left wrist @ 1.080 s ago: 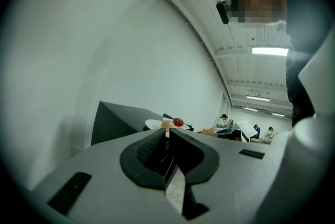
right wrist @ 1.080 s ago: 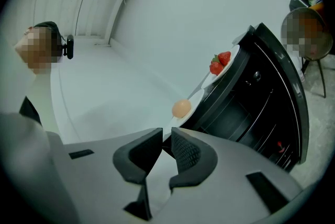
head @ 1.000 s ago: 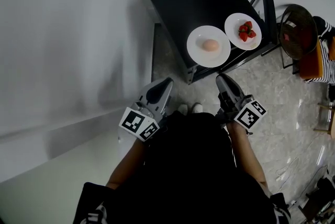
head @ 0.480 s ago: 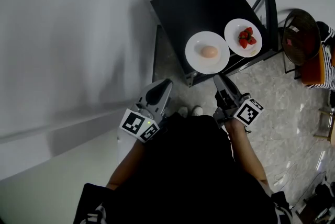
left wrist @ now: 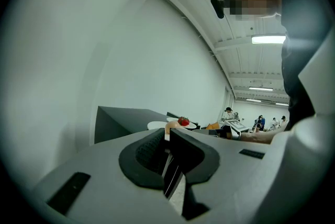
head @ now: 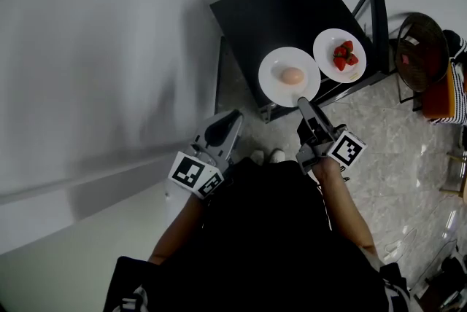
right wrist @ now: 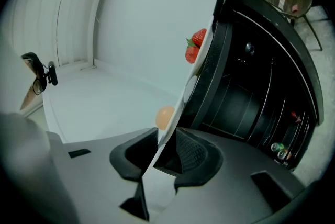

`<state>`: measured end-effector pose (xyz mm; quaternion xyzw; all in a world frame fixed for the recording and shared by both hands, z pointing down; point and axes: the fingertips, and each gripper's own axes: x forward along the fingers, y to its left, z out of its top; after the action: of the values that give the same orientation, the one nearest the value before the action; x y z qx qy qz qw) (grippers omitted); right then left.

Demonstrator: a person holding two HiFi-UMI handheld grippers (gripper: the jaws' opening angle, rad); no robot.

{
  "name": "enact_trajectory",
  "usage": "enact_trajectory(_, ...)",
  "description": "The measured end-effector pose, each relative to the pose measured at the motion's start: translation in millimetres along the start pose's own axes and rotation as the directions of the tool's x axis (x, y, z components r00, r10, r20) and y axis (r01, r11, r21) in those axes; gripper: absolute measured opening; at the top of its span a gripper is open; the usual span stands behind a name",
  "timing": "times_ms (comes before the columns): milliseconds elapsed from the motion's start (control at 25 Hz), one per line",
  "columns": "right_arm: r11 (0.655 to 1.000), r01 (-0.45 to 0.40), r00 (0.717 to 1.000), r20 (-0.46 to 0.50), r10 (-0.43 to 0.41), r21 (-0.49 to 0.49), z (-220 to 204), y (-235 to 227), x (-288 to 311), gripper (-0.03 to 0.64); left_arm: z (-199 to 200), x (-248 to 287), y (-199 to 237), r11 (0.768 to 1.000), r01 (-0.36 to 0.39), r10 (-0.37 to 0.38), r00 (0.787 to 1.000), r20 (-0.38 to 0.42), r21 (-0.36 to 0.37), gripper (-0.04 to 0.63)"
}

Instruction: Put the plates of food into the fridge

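Head view shows two white plates on the black surface [head: 277, 4]. The egg plate [head: 273, 79] sits at the near edge, its rim seeming to hang a little over it. The berry plate [head: 327, 48] lies just beside it, toward the near right corner. The right claw [head: 303, 103] reaches that overhanging rim, and the left claw [head: 228, 118] hangs back near the person's body, well apart from both plates.

The egg plate looks stiff, glazed and breakable, so probably slick under the pads. The egg [head: 292, 75] lies loose and would likely roll at any tilt. The near rim is the sensible hold, with the pads well onto it and the plate kept level.

Right gripper view gives what the head view cannot. Its claw has just been opening and stands part open, with the plate's rim [right wrist: 183, 97] slotted between the pads but not clamped. A dark gap shows on one side. It also shows shelves and small items under the surface.

Left gripper view shows its claw all but closed, with nothing between the pads, and only a distant edge-on glimpse of the plates. People stand far off in the room behind.

Only the head view gives the layout of the plates on the surface. No view shows anything that can be told to be a fridge.
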<state>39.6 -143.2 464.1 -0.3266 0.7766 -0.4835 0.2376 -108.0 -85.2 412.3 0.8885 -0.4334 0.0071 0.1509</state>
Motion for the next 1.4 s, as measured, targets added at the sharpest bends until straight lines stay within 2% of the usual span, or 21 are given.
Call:
enact_trajectory(360,0.976,-0.037,0.998,0.049,0.027,0.213,-0.7,2.5,1.3,0.080,2.7,-7.6,-2.1,1.000,-0.002,0.002,1.000,0.000,-0.015,0.026)
enact_trajectory(520,0.958,-0.054,0.997,0.066,0.037,0.281,-3.5,19.2,-11.9,0.069,13.3,-23.7,-16.4,1.000,-0.007,0.007,1.000,0.006,-0.015,0.025)
enact_trajectory(760,0.953,-0.053,0.997,0.073,0.033,0.297,-3.8,15.0,-14.8,0.055,2.5,-22.3,-16.2,1.000,0.011,-0.012,1.000,-0.001,-0.022,0.025)
enact_trajectory(920,0.939,-0.045,0.996,0.090,0.015,0.341,-8.0,11.0,-18.1,0.052,2.0,-23.1,-13.1,1.000,0.009,-0.009,1.000,0.005,-0.016,0.026)
enact_trajectory(1240,0.913,-0.057,0.991,0.134,0.003,0.403,-15.4,9.6,-38.7,0.052,-3.8,-22.0,-14.5,0.996,0.071,-0.070,0.997,0.017,-0.051,0.025)
enact_trajectory(1400,0.914,-0.046,0.990,0.138,-0.011,0.404,-20.5,14.4,-67.2,0.052,-7.2,-27.3,-26.5,0.994,0.092,-0.091,0.996,0.019,-0.067,0.025)
